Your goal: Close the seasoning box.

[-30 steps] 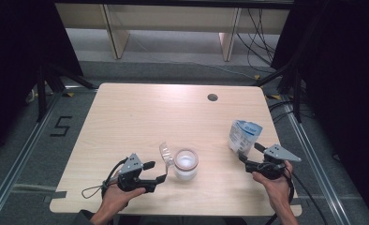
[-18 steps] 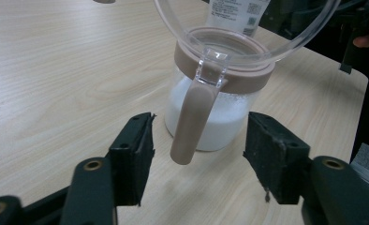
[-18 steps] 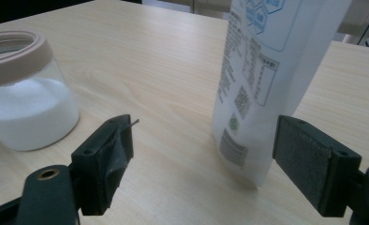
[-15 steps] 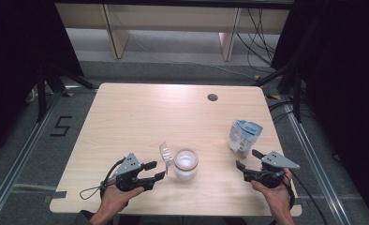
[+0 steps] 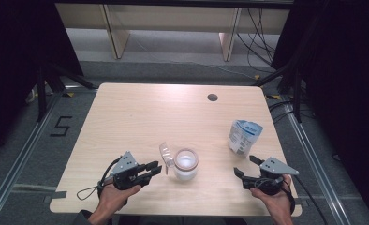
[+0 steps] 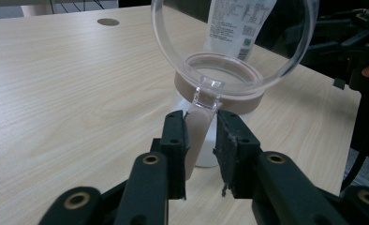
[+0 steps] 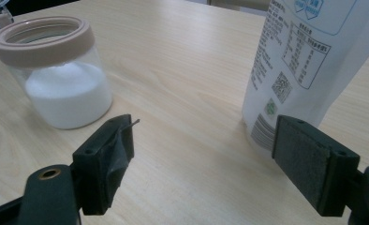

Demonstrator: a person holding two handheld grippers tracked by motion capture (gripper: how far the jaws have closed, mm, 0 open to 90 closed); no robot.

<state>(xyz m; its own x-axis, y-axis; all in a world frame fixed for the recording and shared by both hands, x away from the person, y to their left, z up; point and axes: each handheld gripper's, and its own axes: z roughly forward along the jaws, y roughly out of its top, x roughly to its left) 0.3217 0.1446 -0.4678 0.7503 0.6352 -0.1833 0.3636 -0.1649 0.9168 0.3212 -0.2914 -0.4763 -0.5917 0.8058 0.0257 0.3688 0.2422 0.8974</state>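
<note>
right hand-held gripper (image 5: 246, 174) nearer; pouch (image 5: 244, 137) print unreadable

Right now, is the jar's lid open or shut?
Open. The clear lid stands tipped up off the jar, whose mouth gapes above the white powder inside.

The far half of the desk (image 5: 140, 112) is left bare, so free passage is offered there. Nearer, the way between the two hands is blocked by the jar (image 5: 186, 164) (its hinged lid (image 5: 166, 153) raised leftward), and the right edge by the standing pouch (image 5: 244, 137).
</note>
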